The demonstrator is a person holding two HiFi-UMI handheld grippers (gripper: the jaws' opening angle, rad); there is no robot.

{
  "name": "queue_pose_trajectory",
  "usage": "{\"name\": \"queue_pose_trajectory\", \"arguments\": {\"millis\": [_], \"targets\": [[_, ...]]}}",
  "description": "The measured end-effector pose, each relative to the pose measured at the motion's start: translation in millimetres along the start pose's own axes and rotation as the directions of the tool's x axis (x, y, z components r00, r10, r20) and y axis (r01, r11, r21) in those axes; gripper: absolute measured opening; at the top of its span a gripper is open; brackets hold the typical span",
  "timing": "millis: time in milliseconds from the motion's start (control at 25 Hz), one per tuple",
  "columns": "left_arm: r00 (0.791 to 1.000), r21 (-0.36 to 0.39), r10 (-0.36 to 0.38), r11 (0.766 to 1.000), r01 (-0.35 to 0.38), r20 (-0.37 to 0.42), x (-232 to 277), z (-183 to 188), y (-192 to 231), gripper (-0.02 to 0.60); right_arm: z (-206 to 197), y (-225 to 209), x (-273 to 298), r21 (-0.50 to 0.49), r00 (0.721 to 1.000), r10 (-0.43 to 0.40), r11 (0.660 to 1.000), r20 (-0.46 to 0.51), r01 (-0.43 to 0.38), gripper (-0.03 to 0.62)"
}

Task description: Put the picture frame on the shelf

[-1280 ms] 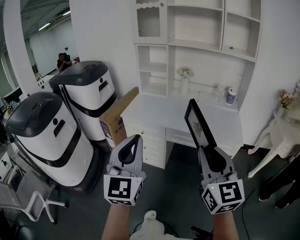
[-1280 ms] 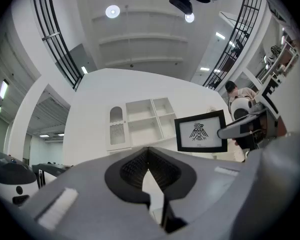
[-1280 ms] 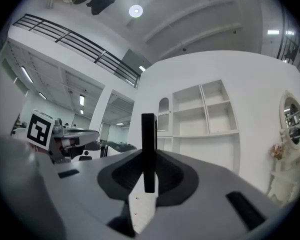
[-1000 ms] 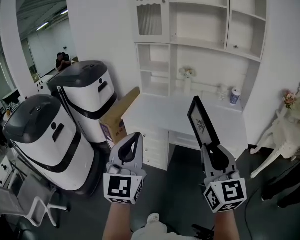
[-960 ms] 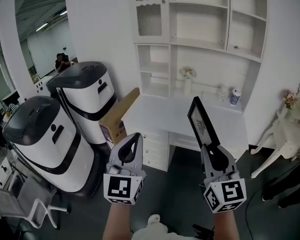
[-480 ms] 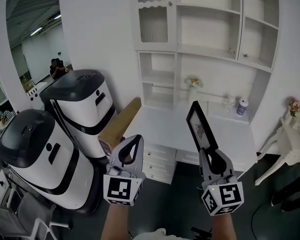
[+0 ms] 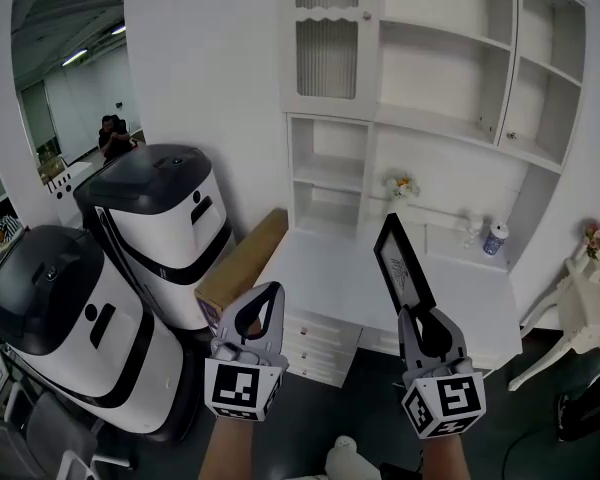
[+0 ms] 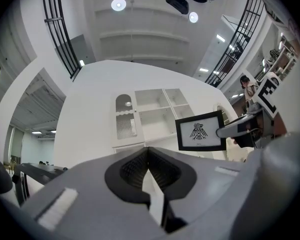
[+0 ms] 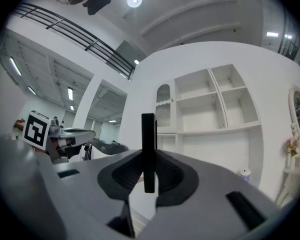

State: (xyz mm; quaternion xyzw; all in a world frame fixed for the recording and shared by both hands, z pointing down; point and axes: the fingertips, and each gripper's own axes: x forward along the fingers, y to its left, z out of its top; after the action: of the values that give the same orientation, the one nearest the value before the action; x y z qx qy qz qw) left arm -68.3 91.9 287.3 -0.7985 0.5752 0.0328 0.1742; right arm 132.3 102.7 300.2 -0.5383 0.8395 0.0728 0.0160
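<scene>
The picture frame (image 7: 400, 268) is black with a white mat and a bird drawing. My right gripper (image 7: 420, 320) is shut on its lower edge and holds it upright above the front of the white desk (image 7: 320, 268). In the right gripper view the frame (image 9: 148, 149) stands edge-on between the pads. The left gripper view shows the frame's face (image 8: 200, 132) at the right. My left gripper (image 7: 263, 306) hangs level beside it, shut with nothing between its jaws. The white shelf unit (image 7: 450, 133) rises behind the desk with open compartments.
Two rounded white-and-black machines (image 7: 155, 218) (image 7: 60, 318) stand at the left, with a cardboard box (image 7: 242, 268) leaning against the desk. A small flower vase (image 7: 400, 188) and a cup (image 7: 495, 238) sit at the desk's back. A white chair (image 7: 590, 298) is at the right.
Both grippers, with the frame still held in the right one, have come closer to the desk and shelf unit, which now fill more of the view.
</scene>
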Motion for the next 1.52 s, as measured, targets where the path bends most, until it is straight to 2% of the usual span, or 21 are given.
{"name": "queue_pose_trajectory", "arguments": {"millis": [440,840,1160,1520], "targets": [[0.999,-0.015,0.016,1.0,-0.017,-0.032,60,-37,30,0.009,-28,-17,80,0.029,0.999,0.026,0.999,-0.023,-0.025,0.069],[0.999,0.016,0.038,0.999,-0.038,-0.032,170,-73,76,0.009,-43,-60,203,0.078,0.999,0.04,0.996,-0.012,-0.039,0.069],[0.996,-0.034,0.072,0.997,-0.074,-0.046,248,-109,107,0.009,-57,-86,288,0.088,0.998,0.062,0.994,-0.021,-0.06,0.069],[0.995,-0.027,0.073,0.997,-0.076,-0.072,291,-134,119,0.009,-76,-102,343,0.14,0.996,0.078,0.987,-0.041,-0.072,0.069]]}}
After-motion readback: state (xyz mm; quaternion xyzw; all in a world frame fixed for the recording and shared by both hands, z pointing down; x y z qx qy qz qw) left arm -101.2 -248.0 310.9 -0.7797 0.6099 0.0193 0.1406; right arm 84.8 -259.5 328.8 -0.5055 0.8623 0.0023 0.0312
